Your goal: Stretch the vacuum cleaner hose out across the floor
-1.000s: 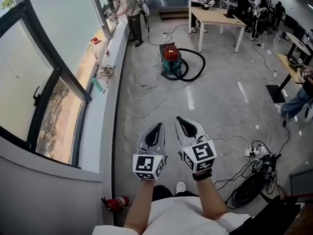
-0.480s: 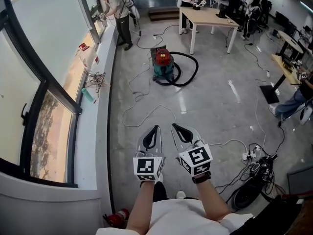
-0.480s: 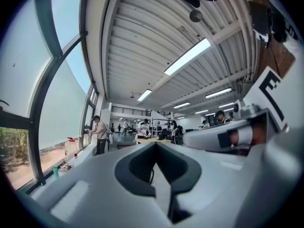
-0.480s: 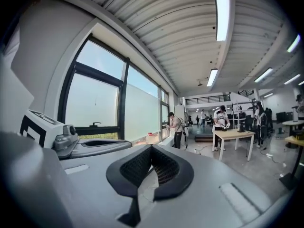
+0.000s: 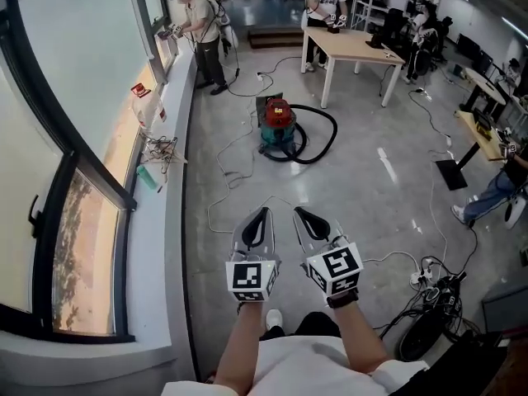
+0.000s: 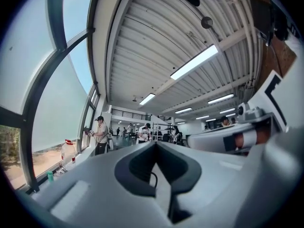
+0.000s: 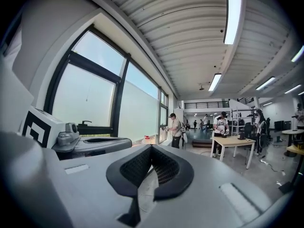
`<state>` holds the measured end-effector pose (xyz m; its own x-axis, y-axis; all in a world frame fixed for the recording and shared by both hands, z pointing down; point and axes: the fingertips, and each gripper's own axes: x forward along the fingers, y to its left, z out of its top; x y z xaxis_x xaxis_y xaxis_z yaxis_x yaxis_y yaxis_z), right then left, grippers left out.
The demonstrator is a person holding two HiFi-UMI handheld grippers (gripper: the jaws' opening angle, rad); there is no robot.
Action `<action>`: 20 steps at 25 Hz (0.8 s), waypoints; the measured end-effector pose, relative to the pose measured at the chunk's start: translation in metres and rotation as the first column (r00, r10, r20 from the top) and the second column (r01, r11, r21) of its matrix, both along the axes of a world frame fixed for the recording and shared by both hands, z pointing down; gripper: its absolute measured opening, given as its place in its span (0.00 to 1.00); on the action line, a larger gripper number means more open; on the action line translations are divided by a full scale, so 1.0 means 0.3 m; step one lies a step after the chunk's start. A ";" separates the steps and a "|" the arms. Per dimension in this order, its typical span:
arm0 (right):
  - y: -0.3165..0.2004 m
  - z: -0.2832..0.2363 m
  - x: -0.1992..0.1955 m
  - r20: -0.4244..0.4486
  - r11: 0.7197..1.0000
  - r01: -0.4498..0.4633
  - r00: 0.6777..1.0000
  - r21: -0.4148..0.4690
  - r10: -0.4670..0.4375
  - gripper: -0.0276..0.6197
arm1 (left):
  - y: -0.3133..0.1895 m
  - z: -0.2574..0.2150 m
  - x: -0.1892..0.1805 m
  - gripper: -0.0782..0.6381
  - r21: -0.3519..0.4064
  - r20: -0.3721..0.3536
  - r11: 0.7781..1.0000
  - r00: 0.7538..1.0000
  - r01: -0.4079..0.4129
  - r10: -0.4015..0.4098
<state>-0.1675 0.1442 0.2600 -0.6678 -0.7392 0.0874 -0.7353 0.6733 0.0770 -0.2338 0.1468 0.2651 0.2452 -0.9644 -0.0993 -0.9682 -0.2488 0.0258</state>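
Left gripper (image 5: pixel 262 213): held out level ahead of the person, both jaws pressed together, nothing between them.
Right gripper (image 5: pixel 302 211): just beside the left one, jaws closed tight as well, and empty.
Vacuum cleaner (image 5: pixel 276 122): a teal canister with a red top, standing on the grey floor well ahead of both grippers, near a leg of the wooden table (image 5: pixel 363 46).
Hose (image 5: pixel 328 134): black, lying in 1 curled loop on the floor at the canister's right side, well apart from both grippers.
White cable (image 5: pixel 235 190): runs in loose bends over the floor between the grippers and the vacuum cleaner.
Window sill (image 5: pixel 169 147): runs along the left under the tall windows; it carries a white jug (image 5: pixel 142 99) with a red cap, a tangle of wires and a small green bottle lying on its side.
People: 1 person (image 5: pixel 194 27) stands at the sill beyond the vacuum cleaner, and another stands at the far end of the table.
Right side of the floor: a power strip (image 5: pixel 422 276) with several cables plugged in, next to a dark wheeled object that I cannot identify.
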 end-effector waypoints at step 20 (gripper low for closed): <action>-0.663 0.009 -0.024 0.027 1.000 -0.013 1.000 0.022 0.012 0.04 | -0.618 0.000 -0.007 0.11 -0.007 0.040 1.000 0.999 -0.023 0.023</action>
